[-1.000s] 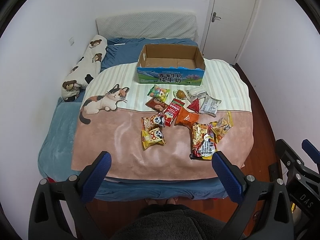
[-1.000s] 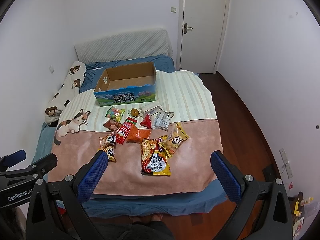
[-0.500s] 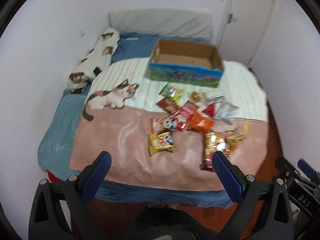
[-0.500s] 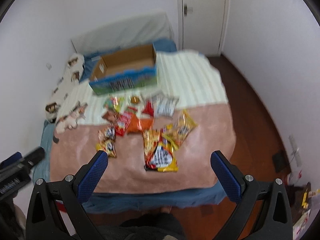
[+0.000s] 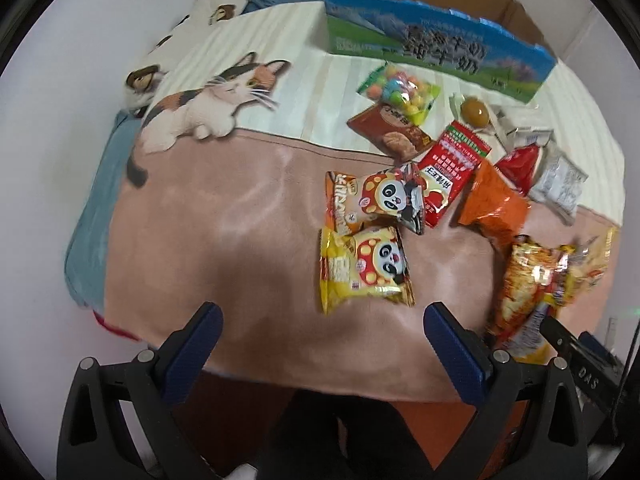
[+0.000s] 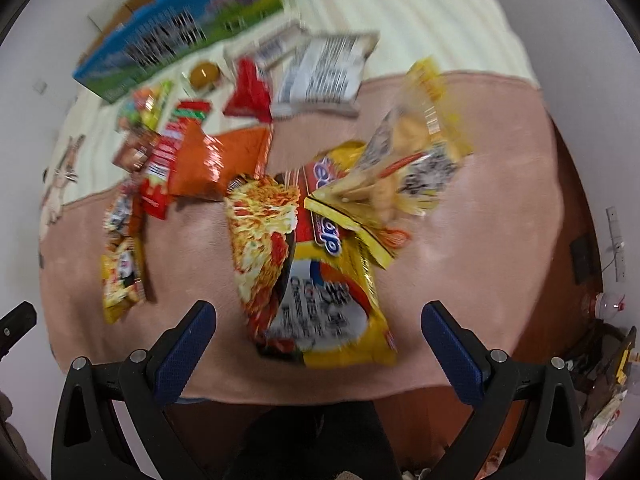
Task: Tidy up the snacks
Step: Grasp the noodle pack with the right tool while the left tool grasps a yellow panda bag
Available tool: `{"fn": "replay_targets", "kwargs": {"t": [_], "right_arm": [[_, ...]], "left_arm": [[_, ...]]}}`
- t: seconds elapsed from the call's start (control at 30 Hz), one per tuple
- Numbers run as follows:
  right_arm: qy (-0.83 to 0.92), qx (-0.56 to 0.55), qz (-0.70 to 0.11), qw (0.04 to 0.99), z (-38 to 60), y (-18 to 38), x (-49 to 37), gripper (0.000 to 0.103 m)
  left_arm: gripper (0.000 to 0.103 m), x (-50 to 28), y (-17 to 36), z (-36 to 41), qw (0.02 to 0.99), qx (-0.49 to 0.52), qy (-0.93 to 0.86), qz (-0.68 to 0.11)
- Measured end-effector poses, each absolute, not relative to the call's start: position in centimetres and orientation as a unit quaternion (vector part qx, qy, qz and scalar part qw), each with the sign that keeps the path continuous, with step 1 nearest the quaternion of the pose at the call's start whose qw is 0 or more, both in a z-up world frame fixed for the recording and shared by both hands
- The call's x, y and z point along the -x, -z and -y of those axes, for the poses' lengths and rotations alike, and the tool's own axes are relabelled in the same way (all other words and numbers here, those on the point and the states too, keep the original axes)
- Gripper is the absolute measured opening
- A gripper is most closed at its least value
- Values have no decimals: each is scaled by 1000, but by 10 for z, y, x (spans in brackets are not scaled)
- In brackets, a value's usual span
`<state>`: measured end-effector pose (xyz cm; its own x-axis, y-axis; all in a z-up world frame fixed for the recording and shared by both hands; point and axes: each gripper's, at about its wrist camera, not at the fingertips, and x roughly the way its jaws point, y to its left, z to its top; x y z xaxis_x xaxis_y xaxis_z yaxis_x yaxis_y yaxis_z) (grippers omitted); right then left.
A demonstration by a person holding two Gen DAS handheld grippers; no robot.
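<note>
Snacks, loose, none yet sorted as far as we can see. We take the milk carton box (image 5: pixel 436 46) as our landmark; it stands at the far side of the bed (image 5: pixel 240 216), and what we see of its inside is bare cardboard.

Just in front of the box: a candy bag (image 5: pixel 400 92), a brown round sweet (image 5: pixel 474 111), a brown biscuit pack (image 5: pixel 390 132), and a red sachet (image 5: pixel 452 172).

Farther from the box, toward us: two panda packs (image 5: pixel 364 268), one touching the other, an orange bag (image 5: pixel 494 204), a small red pack (image 5: pixel 520 164) and a silver pack (image 5: pixel 558 184).

Farthest from the box, at the near edge: a large noodle packet (image 6: pixel 308 272) with a yellow cracker bag (image 6: pixel 408 152) lapping over it; both are blurred.

Left hand-held gripper (image 5: pixel 322 326): spread wide, holding nothing, hovering short of the lower panda pack.

Right hand-held gripper (image 6: pixel 318 322): spread wide, empty, with the noodle packet's near end between its fingers but not pinched.

We judge the task at its start: every item remains to be lifted and boxed.
</note>
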<state>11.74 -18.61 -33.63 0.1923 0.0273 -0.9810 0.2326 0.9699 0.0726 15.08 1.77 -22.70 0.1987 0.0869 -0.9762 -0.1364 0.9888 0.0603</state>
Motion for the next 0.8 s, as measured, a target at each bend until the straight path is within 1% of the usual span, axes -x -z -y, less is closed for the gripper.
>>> {"fn": "replay_targets", "kwargs": {"t": [0.13,0.23,0.33,0.47,0.57,0.63,0.73,0.8], "right_arm": [[57,-100,-654,748,181,373,-140,103],[54,-88,-673,732,175,399,-153,103],[60,-80,-683,724,171,417,-161,103],[67,-66,-685,722,170,426,-166,102],[68,-63,-685,722,168,428,-169,95],[64,-67,-683,725,164,425,-169,92],[56,-84,-684,722,163,414,-166,91],[49,-96,-688,718,165,411,-165,91]], "left_arm": [[103,-167,254,-9,768,-35,-55,-637],[103,-178,272,-8,755,-51,-50,-652],[103,-181,279,-5,750,-59,-52,-657],[103,-182,278,-2,749,-53,-46,-659],[103,-185,274,0,753,-55,-38,-654],[103,-188,272,0,755,-63,-30,-652],[103,-198,271,0,757,-90,-7,-648],[103,-208,273,3,754,-126,22,-644]]}}
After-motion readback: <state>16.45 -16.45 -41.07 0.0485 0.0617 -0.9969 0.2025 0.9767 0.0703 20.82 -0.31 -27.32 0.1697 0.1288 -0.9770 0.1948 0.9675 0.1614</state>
